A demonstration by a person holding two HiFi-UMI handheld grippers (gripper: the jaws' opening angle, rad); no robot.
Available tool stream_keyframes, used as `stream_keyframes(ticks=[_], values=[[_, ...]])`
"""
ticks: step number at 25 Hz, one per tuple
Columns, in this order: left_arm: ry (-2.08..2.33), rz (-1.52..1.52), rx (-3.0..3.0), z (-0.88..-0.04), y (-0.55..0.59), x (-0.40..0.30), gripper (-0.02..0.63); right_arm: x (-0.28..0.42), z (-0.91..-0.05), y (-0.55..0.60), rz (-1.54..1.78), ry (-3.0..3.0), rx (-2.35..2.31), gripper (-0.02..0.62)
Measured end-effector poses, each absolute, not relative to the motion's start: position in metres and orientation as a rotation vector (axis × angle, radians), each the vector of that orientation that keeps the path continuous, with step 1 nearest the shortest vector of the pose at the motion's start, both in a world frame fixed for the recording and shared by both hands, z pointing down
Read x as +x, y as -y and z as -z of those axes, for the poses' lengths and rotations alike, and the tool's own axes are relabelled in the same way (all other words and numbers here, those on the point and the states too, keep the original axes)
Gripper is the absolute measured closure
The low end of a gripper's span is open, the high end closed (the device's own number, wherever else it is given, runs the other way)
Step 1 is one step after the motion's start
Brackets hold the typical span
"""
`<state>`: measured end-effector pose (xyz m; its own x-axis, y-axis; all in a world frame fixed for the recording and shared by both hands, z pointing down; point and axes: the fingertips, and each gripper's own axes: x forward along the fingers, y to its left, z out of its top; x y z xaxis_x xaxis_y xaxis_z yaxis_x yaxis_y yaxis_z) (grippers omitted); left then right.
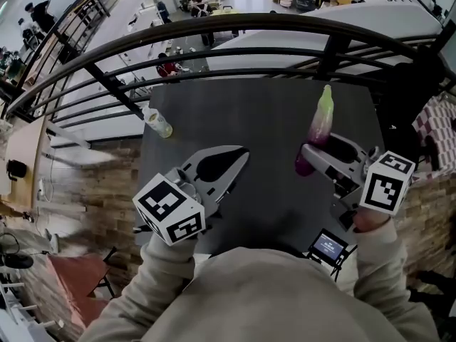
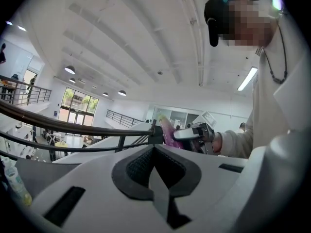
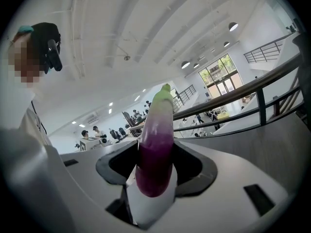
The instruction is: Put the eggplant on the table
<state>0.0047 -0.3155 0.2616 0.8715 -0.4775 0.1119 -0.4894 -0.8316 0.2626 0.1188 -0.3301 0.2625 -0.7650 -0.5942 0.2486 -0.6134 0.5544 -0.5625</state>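
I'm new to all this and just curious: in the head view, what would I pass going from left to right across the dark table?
small bottle → left gripper → eggplant, which is clamped in the right gripper

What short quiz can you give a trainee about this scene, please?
1. True or false: the left gripper holds the eggplant.
2. In the head view, which thing is at the left edge of the table? A) bottle B) cup C) bowl
3. Fill in: the right gripper is shut on the ____.

Key: 1 false, its jaws are together with nothing between them; 2 A; 3 eggplant.
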Motion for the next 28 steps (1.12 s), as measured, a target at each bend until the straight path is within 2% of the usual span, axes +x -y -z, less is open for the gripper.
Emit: stream_keyframes(ticks=[21, 28], values=[[0.806, -0.118, 2.673, -0.295, 0.321, 0.009, 0.606, 0.117, -0.29, 0.331, -1.058, 2.684, 1.011, 0.36], [0.765, -0.143, 2.617, -0.331, 0.324, -0.001, 0.604, 0.107, -0.332, 0.341, -1.128, 2.643, 0.989, 0.36]])
